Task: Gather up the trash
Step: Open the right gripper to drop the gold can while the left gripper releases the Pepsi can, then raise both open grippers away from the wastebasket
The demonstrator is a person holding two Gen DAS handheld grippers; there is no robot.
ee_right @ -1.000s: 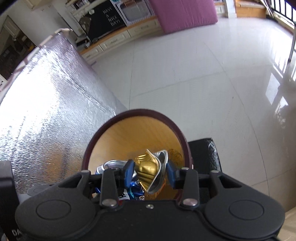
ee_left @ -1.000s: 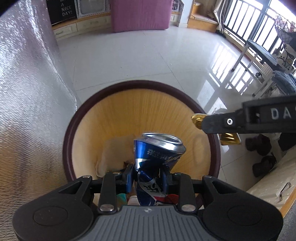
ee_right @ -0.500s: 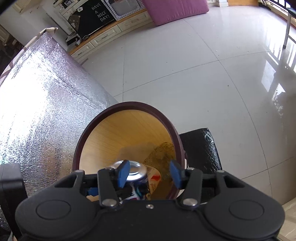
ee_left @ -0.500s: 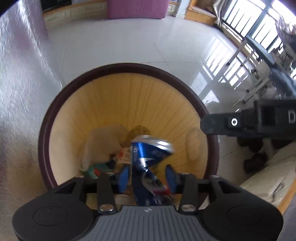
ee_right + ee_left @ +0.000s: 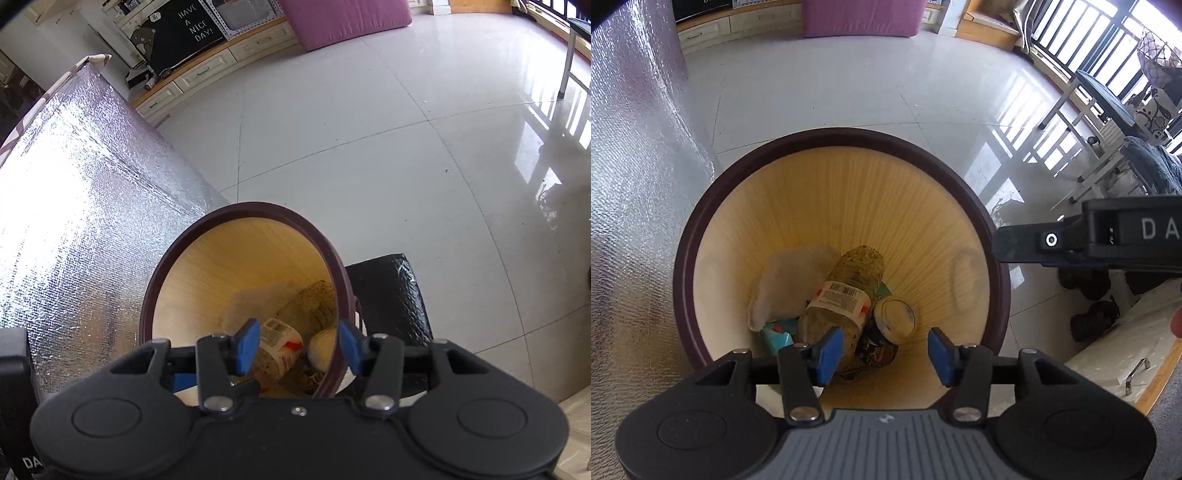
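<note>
Bin (image 5: 687, 258) sits right under both grippers, its dark rim ringing a pale ribbed wall, and the trash lies at the bottom: a plastic bottle (image 5: 838, 306) with a barcode label, a crushed can (image 5: 894, 316) showing its round end just right of it, a white wad of paper (image 5: 790, 284) against the left wall. We hold the left gripper (image 5: 882, 350) released above the opening, nothing between its blue pads (image 5: 829, 349); its jaws have been opening within this last second. The right gripper (image 5: 297, 345) is released too, jaws likewise just opened and empty, hanging over the bin's right rim (image 5: 338, 317).

We judge the drop done for both hands, so the step now is a clean withdrawal — lift straight up before swinging away, so no finger catches the rim and tips the bin. The right gripper needs the most care, since its right pad sits just beside the rim, perhaps outside it.

For room: the foil-covered surface (image 5: 81, 206) stands close on the left, touching or nearly touching the bin, and a black box (image 5: 388, 295) stands close against the bin's right side. The tiled floor (image 5: 849, 92) on the far side is wide and bare — our easiest way out. The two grippers are near each other, so we part them as we rise.
</note>
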